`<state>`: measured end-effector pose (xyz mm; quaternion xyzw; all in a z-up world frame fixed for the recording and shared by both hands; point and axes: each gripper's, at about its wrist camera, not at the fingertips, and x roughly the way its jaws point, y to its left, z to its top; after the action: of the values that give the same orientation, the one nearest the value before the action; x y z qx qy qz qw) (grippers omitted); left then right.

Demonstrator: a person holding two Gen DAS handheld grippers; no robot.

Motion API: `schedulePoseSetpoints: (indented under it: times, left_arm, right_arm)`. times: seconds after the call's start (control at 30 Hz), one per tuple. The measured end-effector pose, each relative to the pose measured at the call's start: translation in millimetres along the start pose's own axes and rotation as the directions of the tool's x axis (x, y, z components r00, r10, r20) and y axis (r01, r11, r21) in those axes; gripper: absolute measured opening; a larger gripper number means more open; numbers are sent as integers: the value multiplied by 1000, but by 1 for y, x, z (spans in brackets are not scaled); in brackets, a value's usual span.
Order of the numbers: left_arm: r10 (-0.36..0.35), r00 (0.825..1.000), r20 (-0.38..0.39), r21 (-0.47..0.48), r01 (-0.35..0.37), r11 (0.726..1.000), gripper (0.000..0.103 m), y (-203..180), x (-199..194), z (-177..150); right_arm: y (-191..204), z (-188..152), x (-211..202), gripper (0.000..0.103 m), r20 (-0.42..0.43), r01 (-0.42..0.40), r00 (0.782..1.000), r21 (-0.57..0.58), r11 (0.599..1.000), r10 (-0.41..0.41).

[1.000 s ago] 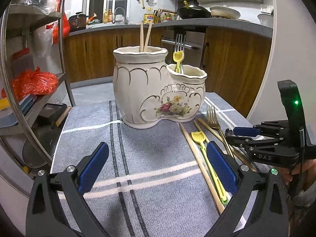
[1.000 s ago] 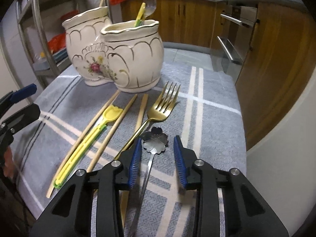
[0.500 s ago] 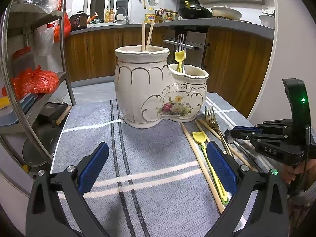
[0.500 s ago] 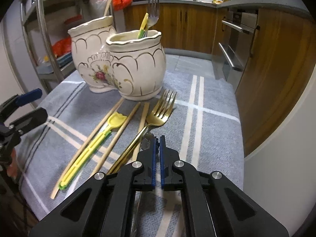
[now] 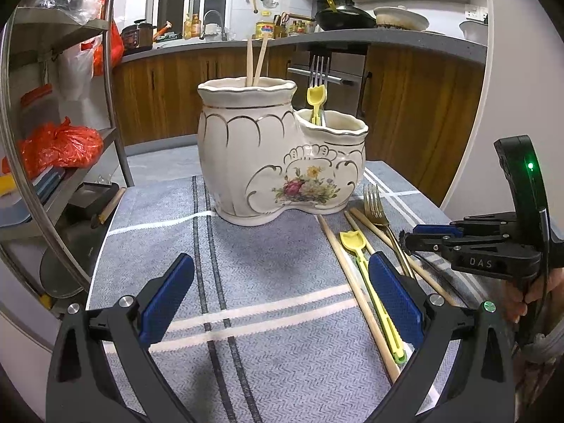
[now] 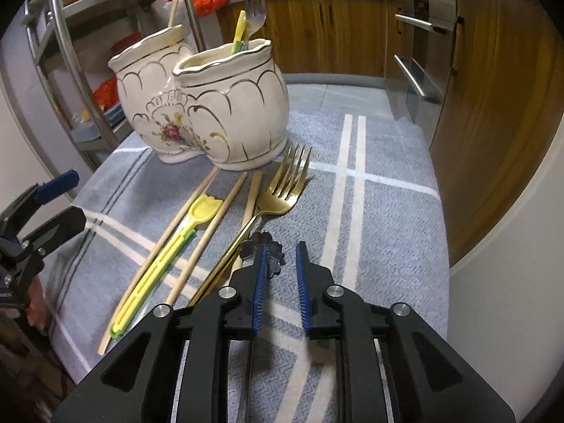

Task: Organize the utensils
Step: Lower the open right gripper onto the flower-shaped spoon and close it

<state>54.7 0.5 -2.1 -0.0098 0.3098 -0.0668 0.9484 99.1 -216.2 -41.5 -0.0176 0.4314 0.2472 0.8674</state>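
Showing only rightward: flower-headed spoon [image 6: 268, 251]

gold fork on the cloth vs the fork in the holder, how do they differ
The gold fork lies flat on the cloth; the silver fork stands upright in the holder. One is gold, the other silver. The gold fork lies among chopsticks; the silver one shares the lower compartment with a yellow spoon. Both have four tines.
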Motion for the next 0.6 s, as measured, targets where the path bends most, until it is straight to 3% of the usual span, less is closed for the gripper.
schedulePoseSetpoints:
  times: [0.03, 0.23, 0.43, 0.6]
  left_arm:
    - [-1, 1000, 0, 1, 1, 1000, 97, 0, 0, 0]
    - [-1, 1000, -4, -1, 1, 1000, 97, 1, 1, 0]
    - [-1, 1000, -18, -3, 1, 1000, 97, 1, 4, -1]
    - [15, 999, -44, 22, -14, 1000, 97, -5, 7, 2]
  right_arm:
    - [-1, 1, 0, 30, -1, -11, 1000, 7, 1000, 11]
    - [2, 6, 4, 29, -17, -8, 1000, -16, 1000, 8]
    - [21, 5, 3, 14, -15, 42, 999, -101, 994, -44]
    - [24, 2, -11, 3, 57, 50, 997, -120, 991, -44]
